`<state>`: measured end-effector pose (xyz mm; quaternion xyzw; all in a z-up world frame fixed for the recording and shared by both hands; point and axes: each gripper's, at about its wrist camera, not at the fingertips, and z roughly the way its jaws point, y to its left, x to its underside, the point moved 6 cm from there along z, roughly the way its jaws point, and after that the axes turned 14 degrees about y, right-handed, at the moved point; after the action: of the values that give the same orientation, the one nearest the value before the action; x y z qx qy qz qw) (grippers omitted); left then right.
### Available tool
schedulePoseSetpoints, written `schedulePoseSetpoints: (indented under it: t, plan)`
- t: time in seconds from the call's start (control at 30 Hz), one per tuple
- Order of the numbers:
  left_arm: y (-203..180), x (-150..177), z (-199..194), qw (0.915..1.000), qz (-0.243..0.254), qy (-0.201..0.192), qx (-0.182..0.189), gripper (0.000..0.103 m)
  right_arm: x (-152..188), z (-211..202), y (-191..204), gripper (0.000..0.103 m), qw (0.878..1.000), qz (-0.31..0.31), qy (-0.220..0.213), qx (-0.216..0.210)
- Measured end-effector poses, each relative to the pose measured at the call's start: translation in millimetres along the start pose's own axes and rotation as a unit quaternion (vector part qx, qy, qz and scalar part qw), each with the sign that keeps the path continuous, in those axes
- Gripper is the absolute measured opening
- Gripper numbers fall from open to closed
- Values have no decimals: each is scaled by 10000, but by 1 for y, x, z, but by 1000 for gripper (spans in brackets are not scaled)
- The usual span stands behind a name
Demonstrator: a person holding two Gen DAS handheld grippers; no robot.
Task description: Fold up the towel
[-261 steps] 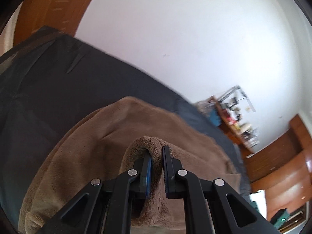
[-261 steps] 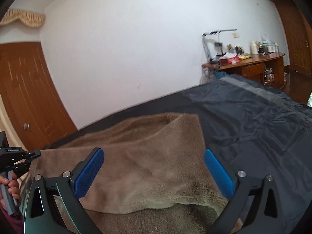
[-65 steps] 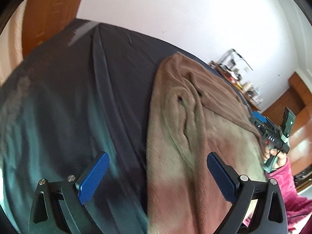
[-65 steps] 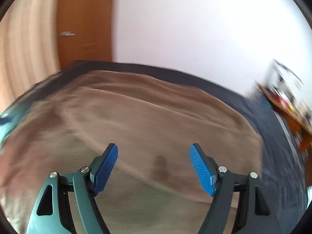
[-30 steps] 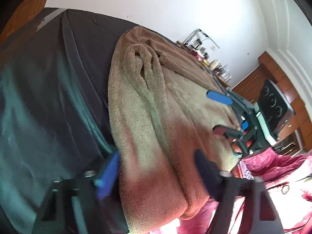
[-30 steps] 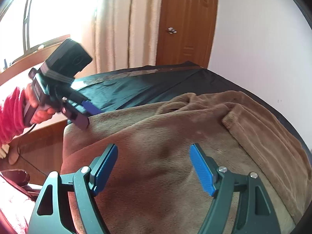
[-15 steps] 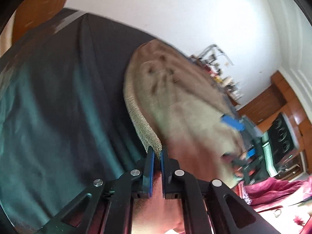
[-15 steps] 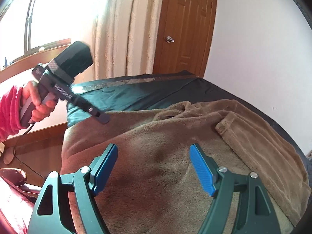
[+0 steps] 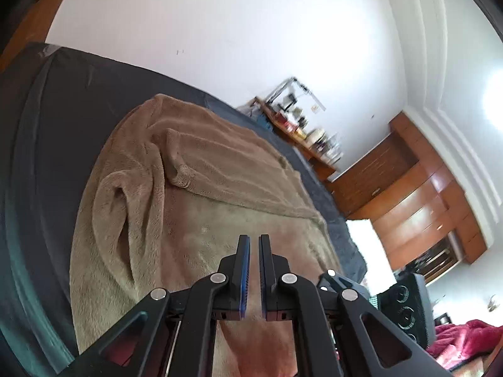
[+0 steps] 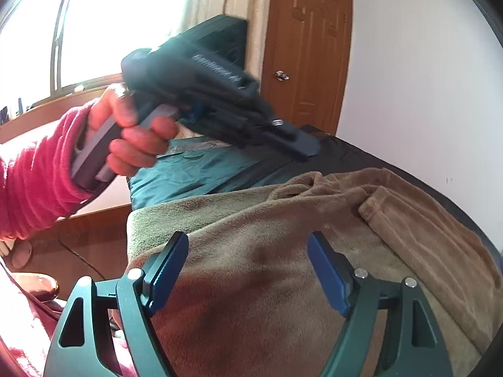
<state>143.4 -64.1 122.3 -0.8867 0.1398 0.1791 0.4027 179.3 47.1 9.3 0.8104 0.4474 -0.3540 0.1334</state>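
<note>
A brown fleece towel (image 9: 204,188) lies spread on the bed, rumpled, with one flap (image 9: 235,169) folded over its far part. My left gripper (image 9: 254,238) is shut, its blue pads almost touching, and it hovers above the towel's near middle. The right wrist view shows that left gripper (image 10: 306,150) raised in the air by a hand (image 10: 138,138) in a red sleeve, with no cloth hanging from its tips. My right gripper (image 10: 248,238) is open, low over the towel (image 10: 283,235) near its front edge. Nothing is between its fingers. The folded flap (image 10: 424,229) lies to its right.
A dark sheet (image 9: 47,125) covers the bed around the towel. A cluttered desk (image 9: 301,125) and wooden cabinets (image 9: 424,207) stand past the bed's far right. A wooden door (image 10: 311,62), curtains and a bright window (image 10: 110,15) are to the left. The wooden bed frame (image 10: 94,235) drops off in front.
Half a second ago my left gripper was shut low at the towel's left edge; now it is lifted, still shut, and has swung over the towel's middle. The right gripper stays open, barely moved.
</note>
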Motion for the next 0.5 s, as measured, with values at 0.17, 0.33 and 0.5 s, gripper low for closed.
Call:
schedulePoseSetpoints:
  t: [0.17,0.33,0.5]
  plan:
    - [25,18,-14,9992,-282,-38,-275,6,6,-3,1,83,10000,-23,68,-62]
    - [54,37,-30,9962,-635,-127,-591,7,-3,4,42,83,9970,-693,65,-353]
    - [84,57,-46,9908,-986,-216,-905,7,-8,33,86,83,9889,-1366,400,-423]
